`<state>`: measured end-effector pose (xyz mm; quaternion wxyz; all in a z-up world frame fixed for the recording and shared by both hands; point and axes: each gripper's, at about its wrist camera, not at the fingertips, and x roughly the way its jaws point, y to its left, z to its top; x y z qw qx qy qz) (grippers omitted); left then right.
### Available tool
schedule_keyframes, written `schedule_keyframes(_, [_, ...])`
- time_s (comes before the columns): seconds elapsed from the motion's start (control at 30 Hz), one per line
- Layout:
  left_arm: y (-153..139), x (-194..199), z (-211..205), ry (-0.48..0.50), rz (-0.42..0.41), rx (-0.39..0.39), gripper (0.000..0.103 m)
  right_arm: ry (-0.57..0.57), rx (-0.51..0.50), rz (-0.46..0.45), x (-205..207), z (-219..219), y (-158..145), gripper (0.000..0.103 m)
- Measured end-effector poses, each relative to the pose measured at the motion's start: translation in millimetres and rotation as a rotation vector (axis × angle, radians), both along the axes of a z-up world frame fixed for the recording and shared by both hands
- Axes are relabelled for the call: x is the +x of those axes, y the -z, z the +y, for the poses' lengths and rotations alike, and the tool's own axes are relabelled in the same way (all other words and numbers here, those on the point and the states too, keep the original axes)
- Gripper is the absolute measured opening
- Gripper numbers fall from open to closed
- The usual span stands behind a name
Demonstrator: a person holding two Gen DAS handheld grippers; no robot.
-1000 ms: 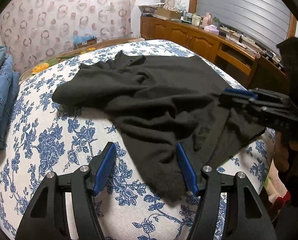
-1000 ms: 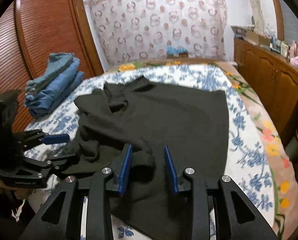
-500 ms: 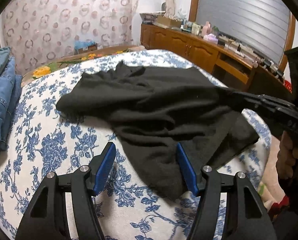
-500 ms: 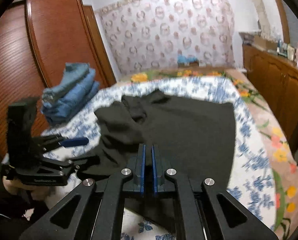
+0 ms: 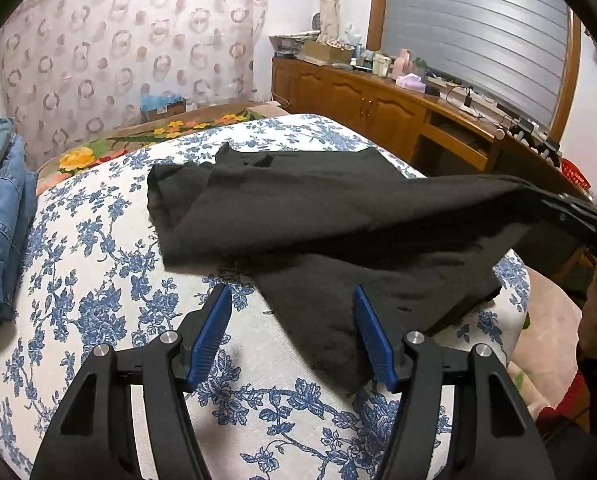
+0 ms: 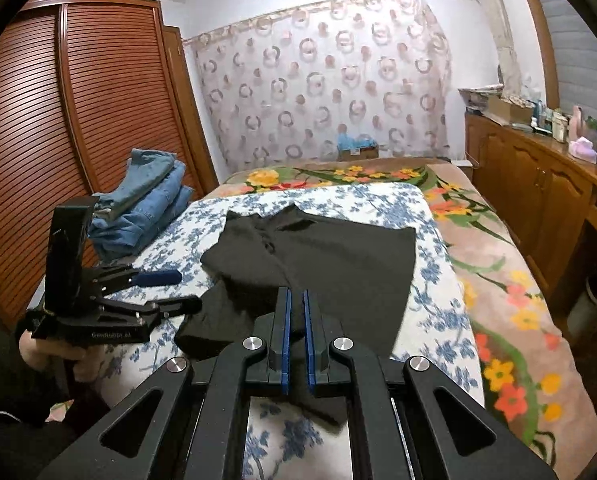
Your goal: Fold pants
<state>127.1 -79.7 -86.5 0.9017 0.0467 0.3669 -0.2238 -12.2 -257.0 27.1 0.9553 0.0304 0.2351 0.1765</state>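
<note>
Black pants (image 5: 338, 220) lie rumpled on a bed with a blue floral cover (image 5: 98, 272); they also show in the right wrist view (image 6: 338, 256). My right gripper (image 6: 296, 300) is shut on the near edge of the pants and lifts that edge off the bed; in the left wrist view it (image 5: 546, 200) holds the cloth taut at the right. My left gripper (image 5: 292, 300) is open and empty, just above the bed beside the near corner of the pants; in the right wrist view it (image 6: 178, 290) hovers left of the pants.
A stack of folded jeans (image 6: 146, 208) sits on the bed's left side by a wooden wardrobe (image 6: 38, 140). A wooden counter (image 5: 398, 108) with clutter runs along the right. A floral blanket (image 6: 510, 288) covers the bed's right side.
My right gripper closed on the pants' near edge and pulled it up and back, stretching the cloth. My left gripper stayed open and drew back a little.
</note>
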Motion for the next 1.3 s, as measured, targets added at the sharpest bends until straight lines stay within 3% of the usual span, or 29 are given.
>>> schedule_keyframes(0.23, [5.3, 1.0, -5.3, 0.007, 0.013, 0.014, 0.064, 0.055, -0.029, 0.064, -4.8, -9.1, 19.7, 0.006])
schedule_keyframes(0.53, [20.8, 3.7, -11.4, 0.008, 0.053, 0.072, 0.064, 0.063, 0.005, 0.170, 3.3, -10.0, 41.8, 0.006])
schedule_keyframes(0.63, [24.1, 4.1, -12.0, 0.008, 0.066, 0.080, 0.064, 0.064, 0.007, 0.170, 4.6, -10.0, 37.5, 0.006])
schedule_keyframes(1.0, [25.7, 6.2, -14.0, 0.002, 0.079, 0.081, 0.066, 0.087, 0.022, 0.160, -1.1, -19.9, 35.5, 0.032])
schedule_keyframes(1.3, [23.5, 8.4, -8.7, -0.013, 0.073, 0.056, 0.069, 0.098, 0.019, 0.082, -0.5, -23.2, 13.6, 0.034])
